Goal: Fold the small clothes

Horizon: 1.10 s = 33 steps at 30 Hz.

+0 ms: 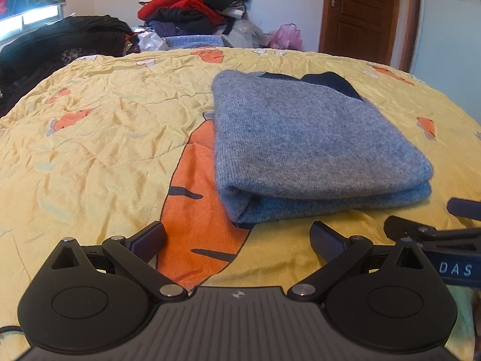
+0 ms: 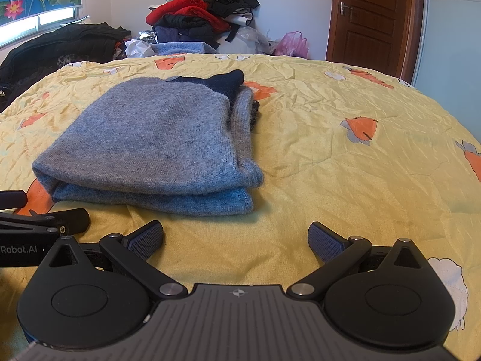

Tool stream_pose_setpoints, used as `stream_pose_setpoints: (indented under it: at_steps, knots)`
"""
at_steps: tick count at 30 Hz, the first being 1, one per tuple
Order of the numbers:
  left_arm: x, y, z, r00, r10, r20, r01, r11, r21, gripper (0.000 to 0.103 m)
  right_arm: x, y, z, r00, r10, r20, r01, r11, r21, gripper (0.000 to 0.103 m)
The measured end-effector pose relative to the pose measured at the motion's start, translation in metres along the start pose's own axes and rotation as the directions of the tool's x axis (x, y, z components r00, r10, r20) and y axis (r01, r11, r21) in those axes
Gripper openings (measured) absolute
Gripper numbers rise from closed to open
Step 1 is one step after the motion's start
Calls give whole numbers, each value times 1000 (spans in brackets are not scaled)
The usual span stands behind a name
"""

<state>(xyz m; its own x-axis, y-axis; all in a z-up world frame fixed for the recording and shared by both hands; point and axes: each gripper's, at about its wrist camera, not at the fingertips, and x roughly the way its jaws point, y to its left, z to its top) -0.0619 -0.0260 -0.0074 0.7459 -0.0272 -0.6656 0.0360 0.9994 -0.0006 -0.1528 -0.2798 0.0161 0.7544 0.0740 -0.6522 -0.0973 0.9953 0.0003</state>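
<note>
A grey-blue knit sweater (image 1: 309,147) lies folded in a thick stack on the yellow carrot-print bedspread (image 1: 99,138), with a dark navy part at its far end. It also shows in the right wrist view (image 2: 156,147). My left gripper (image 1: 237,239) is open and empty, just short of the sweater's near fold. My right gripper (image 2: 236,239) is open and empty, near the sweater's near right corner. Each gripper shows at the edge of the other's view: the right one (image 1: 433,228) and the left one (image 2: 45,219).
A heap of red and black clothes (image 2: 204,12) stands behind the bed against the wall. A dark coat (image 2: 60,45) lies at the far left under a window. A brown door (image 2: 375,15) is at the far right. A pink bag (image 2: 293,43) sits by it.
</note>
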Motion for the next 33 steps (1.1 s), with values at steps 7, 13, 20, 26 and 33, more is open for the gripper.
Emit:
stream_pose_setpoints:
  at_steps: [7, 13, 20, 26, 33]
  knots:
    - [0, -4, 1, 1000, 18, -16, -18, 1000, 15, 103, 0, -2, 1, 1000, 2, -8, -2, 1000, -1, 103]
    - [-3, 1, 6, 997, -18, -70, 19, 1000, 12, 103, -6, -2, 1, 999, 14, -42, -14, 1000, -4, 103]
    - [-22, 10, 7, 993, -70, -97, 66, 997, -43, 103, -15, -5, 3, 998, 22, -63, -20, 999, 25, 102]
    - [-50, 22, 11, 999, -36, -5, 36, 998, -51, 103, -28, -9, 13, 998, 43, -52, -41, 998, 51, 102]
    - [-50, 72, 34, 1000, 14, -3, -15, 990, -143, 103, -31, -39, 37, 999, 39, -28, -36, 996, 78, 102]
